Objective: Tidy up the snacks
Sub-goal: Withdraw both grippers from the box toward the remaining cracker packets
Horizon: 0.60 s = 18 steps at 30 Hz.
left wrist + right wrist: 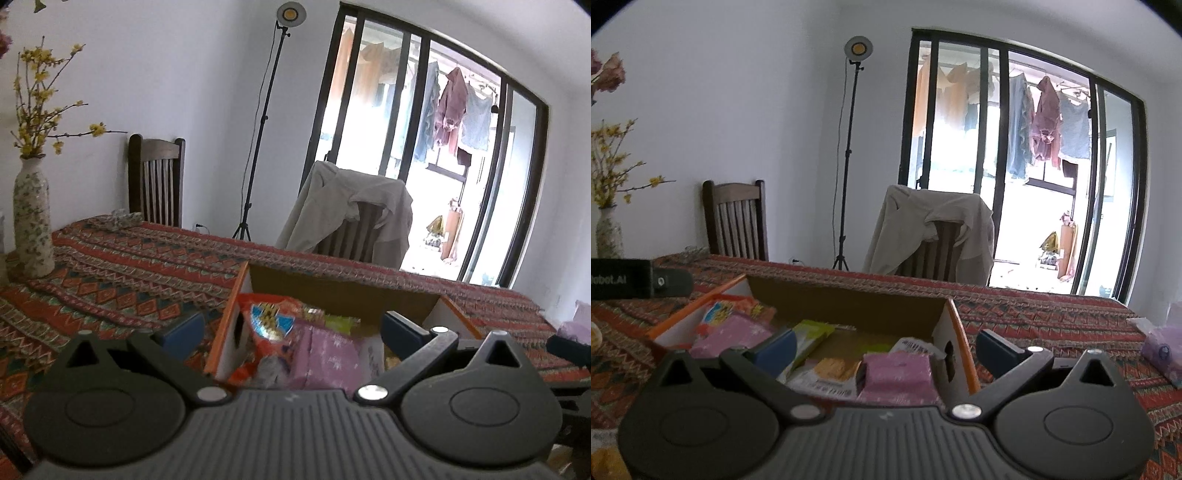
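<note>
The box's [343, 291] near wall and lower snack packets [325, 354] lie hidden.

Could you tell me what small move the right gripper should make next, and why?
Probably swing the right gripper rightward toward the purple packet lying on the tablecloth. The gripper is open and empty, the cardboard box already holds several snacks, and that packet lies outside it.

Flower vase [32, 221], jacket-draped chair [351, 218], lamp stand [264, 122].
</note>
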Tool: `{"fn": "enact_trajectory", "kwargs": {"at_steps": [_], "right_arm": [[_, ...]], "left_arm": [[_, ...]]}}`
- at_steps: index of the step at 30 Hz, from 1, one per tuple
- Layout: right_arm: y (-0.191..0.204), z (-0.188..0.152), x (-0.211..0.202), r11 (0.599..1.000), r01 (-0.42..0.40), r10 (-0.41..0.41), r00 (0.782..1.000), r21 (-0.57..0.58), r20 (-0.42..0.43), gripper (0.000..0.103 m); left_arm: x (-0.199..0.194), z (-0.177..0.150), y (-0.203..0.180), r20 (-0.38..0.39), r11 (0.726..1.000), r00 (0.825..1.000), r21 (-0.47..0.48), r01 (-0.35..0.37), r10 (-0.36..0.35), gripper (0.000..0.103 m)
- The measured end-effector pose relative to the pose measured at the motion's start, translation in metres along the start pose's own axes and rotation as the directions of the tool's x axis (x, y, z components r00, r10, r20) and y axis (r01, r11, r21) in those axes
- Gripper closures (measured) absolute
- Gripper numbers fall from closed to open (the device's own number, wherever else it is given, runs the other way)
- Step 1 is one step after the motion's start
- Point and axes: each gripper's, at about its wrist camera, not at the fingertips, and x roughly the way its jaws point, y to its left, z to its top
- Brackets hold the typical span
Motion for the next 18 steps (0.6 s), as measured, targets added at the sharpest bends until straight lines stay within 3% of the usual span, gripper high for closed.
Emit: {"fn": "enact_trajectory", "kwargs": {"at_steps": [9,18], "right_arm": [[0.008,-0.026,-0.016,1.0,-0.027,0.026,0.995,-0.007,-0.099,0.0],[0.013,-0.055,-0.016,0.997,-0.078,0.078,0.971,0.006,-0.225,0.0]], "left_arm": [[-0.017,-0.025,0.019,-0.068,1.0,0.998,0.018,-0.009,0.01,0.0],[-0.023,-0.053,0.044,-0.148,0.999,0.988,0.041,-0.031,0.037,0.0]]}}
